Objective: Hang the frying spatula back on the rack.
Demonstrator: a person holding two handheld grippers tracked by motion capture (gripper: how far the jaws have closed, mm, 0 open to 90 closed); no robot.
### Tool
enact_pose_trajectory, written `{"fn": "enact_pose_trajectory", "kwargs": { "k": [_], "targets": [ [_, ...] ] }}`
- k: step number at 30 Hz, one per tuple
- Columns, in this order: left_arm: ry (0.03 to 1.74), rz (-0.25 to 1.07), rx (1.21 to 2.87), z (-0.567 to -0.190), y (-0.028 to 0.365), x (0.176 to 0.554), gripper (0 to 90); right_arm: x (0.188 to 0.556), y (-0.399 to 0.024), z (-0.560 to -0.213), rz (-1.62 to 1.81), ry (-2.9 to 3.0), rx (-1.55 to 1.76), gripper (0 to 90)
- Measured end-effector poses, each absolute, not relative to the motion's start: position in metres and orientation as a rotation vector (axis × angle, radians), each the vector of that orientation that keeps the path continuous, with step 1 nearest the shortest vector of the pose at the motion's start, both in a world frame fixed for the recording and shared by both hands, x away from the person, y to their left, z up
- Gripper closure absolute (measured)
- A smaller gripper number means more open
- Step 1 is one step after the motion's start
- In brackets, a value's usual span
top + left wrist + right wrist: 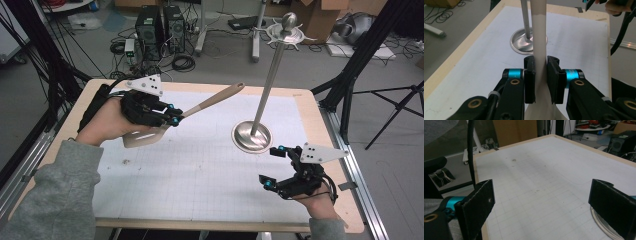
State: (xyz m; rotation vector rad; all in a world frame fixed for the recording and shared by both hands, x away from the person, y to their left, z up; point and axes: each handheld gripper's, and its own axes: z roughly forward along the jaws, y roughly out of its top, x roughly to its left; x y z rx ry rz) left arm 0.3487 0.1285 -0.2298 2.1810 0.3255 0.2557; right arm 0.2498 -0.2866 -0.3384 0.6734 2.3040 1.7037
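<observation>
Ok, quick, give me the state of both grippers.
Left gripper: shut on the spatula, lifted off the table.
Right gripper: open, holding nothing, beside the stand.

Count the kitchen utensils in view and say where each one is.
1. A beige spatula is clamped in the left gripper, lifted above the table's left half, its handle pointing toward the metal stand. None hang on the stand's top hooks.
</observation>
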Motion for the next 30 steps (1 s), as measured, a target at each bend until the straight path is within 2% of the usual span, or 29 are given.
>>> {"fn": "enact_pose_trajectory", "kwargs": {
  "k": [7, 30],
  "targets": [
    [0.265, 0.217, 2.158, -0.228, 0.128, 0.353, 77.0, 0.25, -0.288, -0.338, 1.709, 2.293, 0.666, 5.7],
    [0.229, 0.255, 2.171, -0.197, 0.116, 0.371, 77.0, 0.251, -0.292, -0.338, 1.72, 2.285, 0.672, 5.7]
  ]
}}
